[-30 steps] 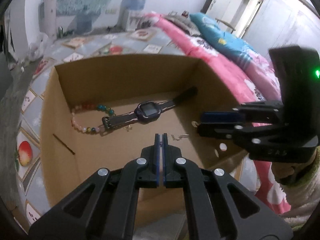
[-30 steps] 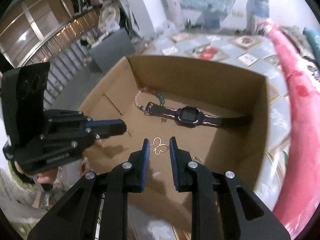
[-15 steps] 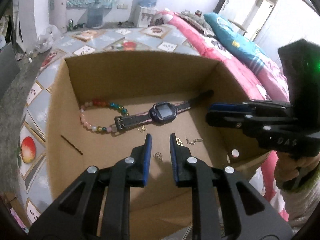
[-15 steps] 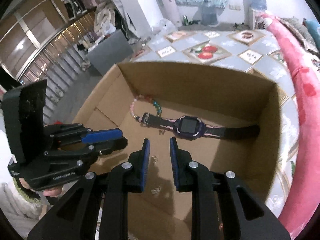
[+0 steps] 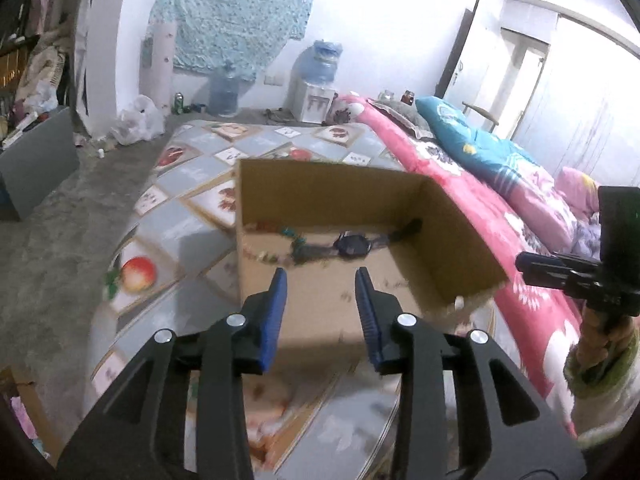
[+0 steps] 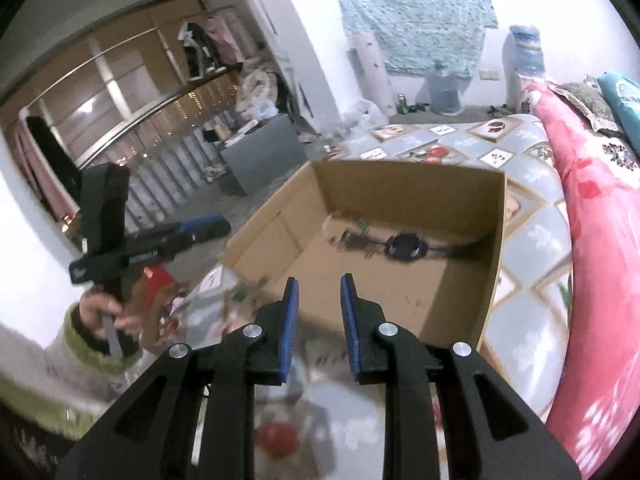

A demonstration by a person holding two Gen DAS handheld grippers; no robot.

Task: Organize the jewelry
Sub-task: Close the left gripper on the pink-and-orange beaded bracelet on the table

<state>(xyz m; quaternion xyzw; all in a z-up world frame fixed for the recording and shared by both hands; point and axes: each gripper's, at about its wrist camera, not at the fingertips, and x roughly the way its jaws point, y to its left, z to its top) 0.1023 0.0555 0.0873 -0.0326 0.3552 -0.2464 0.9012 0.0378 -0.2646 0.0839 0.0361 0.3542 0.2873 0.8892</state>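
Observation:
A cardboard box (image 5: 332, 176) (image 6: 496, 248) sits on a patterned quilt. Inside lie a dark smartwatch (image 5: 352, 245) (image 6: 406, 246), a coloured bead bracelet (image 5: 260, 254) (image 6: 340, 226) and small gold pieces (image 5: 384, 283) on the box floor. My left gripper (image 5: 321, 280) is open and empty, held back from the box's near side. My right gripper (image 6: 319, 286) is open and empty, also held back and above the near edge. Each gripper shows in the other's view, the right one (image 5: 536, 266) at the far right and the left one (image 6: 208, 226) at the left.
The quilt (image 5: 180, 208) has fruit pictures. A pink blanket (image 5: 532, 264) (image 6: 592, 216) and a blue pillow (image 5: 472, 136) lie to the right of the box. A grey cabinet (image 6: 264, 148) and water bottles (image 5: 224, 92) stand on the floor beyond.
Both grippers have pulled back and up out of the box. The left gripper went from shut to wide open. A gold piece seen between the right fingers earlier now lies in the box.

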